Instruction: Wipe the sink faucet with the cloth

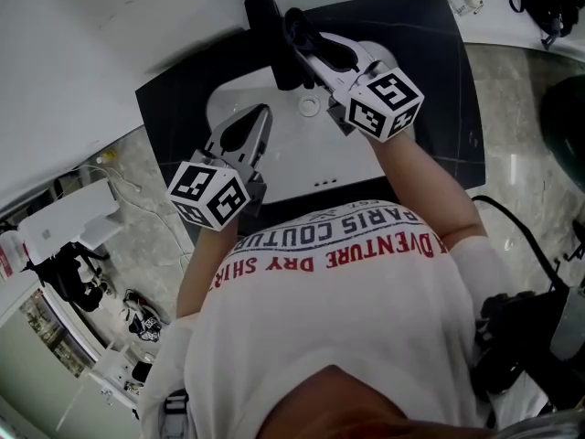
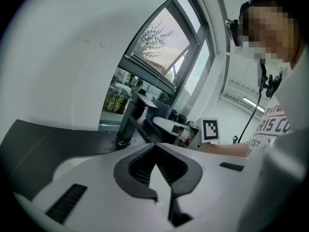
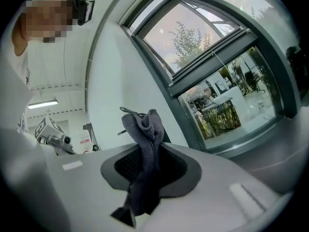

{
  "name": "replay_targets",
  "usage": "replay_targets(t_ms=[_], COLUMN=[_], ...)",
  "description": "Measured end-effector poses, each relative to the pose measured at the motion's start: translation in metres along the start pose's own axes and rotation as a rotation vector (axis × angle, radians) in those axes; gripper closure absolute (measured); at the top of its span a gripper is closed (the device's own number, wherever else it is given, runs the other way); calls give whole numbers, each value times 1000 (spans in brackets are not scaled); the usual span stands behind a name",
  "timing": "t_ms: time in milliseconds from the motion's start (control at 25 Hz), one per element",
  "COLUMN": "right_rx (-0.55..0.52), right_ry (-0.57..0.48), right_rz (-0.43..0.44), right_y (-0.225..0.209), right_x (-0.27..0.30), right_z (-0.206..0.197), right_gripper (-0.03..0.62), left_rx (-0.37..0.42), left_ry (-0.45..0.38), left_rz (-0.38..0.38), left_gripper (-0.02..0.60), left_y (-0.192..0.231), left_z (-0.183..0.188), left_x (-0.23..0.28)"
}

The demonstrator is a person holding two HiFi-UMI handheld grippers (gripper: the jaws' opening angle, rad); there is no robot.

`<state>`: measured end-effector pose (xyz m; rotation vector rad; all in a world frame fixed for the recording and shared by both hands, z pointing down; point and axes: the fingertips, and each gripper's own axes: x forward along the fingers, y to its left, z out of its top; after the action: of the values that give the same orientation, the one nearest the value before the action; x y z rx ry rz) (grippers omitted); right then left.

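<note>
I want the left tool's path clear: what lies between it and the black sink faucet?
Nothing: in the head view only bare white sink basin separates the left tool from the black sink faucet.

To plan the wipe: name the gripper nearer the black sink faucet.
Right. The right gripper, clamping a grey cloth, is beside the black faucet; the left gripper hangs back over the white basin.

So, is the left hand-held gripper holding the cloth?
No, the left hand-held gripper has its jaws together with nothing between them; the grey cloth is pinched in the right hand-held gripper.
</note>
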<state>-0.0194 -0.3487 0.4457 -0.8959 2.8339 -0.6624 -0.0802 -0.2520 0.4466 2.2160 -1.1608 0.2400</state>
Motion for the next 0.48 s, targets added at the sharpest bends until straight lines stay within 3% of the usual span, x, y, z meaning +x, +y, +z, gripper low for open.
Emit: replay_targets(t_ms=[480], right_rx=[-46], right_ry=[15], right_rz=[68], right_y=[-19], right_x=[39], right_z=[40], right_gripper=[517], left_rx=[-20], left_ry=[-23], left_rz=[32], left_gripper=[580], left_y=[14], left_z=[6], left_x=[-8])
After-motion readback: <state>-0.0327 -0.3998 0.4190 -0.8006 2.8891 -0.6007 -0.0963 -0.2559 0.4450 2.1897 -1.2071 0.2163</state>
